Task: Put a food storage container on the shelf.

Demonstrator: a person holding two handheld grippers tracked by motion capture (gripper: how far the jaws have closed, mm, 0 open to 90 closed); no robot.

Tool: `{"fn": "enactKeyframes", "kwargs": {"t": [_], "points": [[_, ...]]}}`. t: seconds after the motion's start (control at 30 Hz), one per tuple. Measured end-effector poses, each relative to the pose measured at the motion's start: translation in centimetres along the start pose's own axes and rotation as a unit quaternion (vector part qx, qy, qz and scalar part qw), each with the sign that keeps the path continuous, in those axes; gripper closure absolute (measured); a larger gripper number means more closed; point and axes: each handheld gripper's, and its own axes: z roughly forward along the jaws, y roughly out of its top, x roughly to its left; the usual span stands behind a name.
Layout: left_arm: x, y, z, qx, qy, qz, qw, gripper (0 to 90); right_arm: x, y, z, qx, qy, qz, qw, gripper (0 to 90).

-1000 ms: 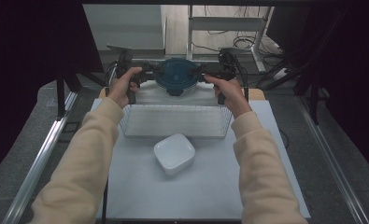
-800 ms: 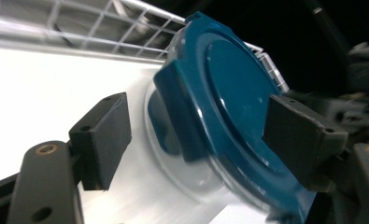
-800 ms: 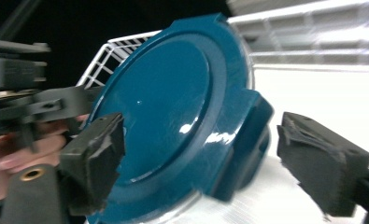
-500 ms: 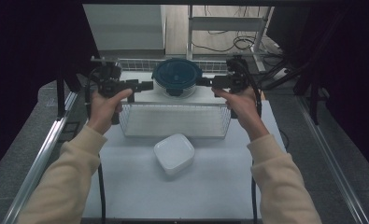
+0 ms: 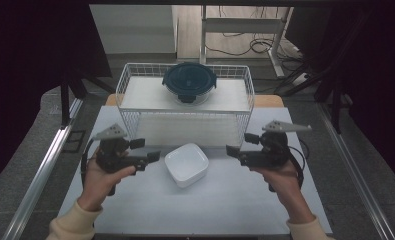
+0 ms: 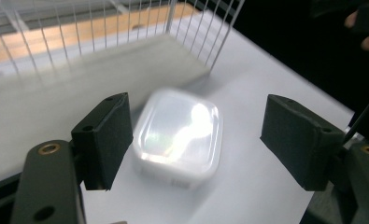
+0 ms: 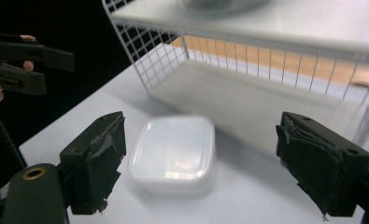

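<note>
Two grippers now flank the white square dish [image 5: 186,164] on the table [image 5: 245,210]: the left gripper [image 5: 154,155] and the right gripper [image 5: 231,150] have come back and down from the round dark-lidded container [image 5: 189,82], which now sits alone on top of the wire basket [image 5: 130,80]. Both sets of jaws have just been opening and stand spread with nothing between the pads. That suggests the container is placed and the dish is next. It lies flat and open side up, just in front of the basket, between the two grippers. Nearly square, it has no clear long axis; blur in both gripper views hides finer detail, but one corner seems to point toward the person
</note>
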Motion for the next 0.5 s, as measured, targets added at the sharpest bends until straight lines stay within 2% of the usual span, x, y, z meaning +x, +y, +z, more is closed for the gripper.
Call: {"fn": "enactKeyframes", "kwargs": {"t": [0.1, 0.2, 0.23, 0.27, 0.33, 0.43, 0.5], "points": [[-0.2, -2.2, 0.2, 0.009, 0.011, 0.005, 0.9999, 24.7, 0.2, -2.4, -0.6, 0.0, -0.001, 0.004, 1.0, 18.1], [-0.3, -4.1, 0.6, 0.019, 0.018, -0.001, 0.9997, 25.0, 0.6, -4.7, -0.5, 0.014, -0.007, -0.003, 0.9999, 18.9], [-0.2, -4.7, 0.7, 0.021, 0.017, -0.007, 0.9996, 25.6, 0.8, -6.1, -0.2, 0.02, -0.011, -0.007, 0.9997, 19.8], [-0.1, -5.2, 0.9, 0.026, 0.015, -0.012, 0.9995, 25.6, 0.8, -6.1, -0.2, 0.02, -0.011, -0.007, 0.9997, 19.8], [0.2, -6.1, 1.4, 0.043, 0.018, -0.015, 0.9988, 25.7, 1.1, -7.3, 0.3, 0.031, -0.012, -0.008, 0.9994, 20.7], [0.5, -7.1, 1.9, 0.056, 0.021, -0.023, 0.9979, 26.1, 1.6, -9.1, 1.3, 0.06, -0.013, -0.018, 0.998, 20.9], [0.6, -7.5, 2.1, 0.061, 0.027, -0.023, 0.9975, 26.2, 1.7, -9.5, 1.5, 0.067, -0.01, -0.018, 0.9976, 20.9]]}}
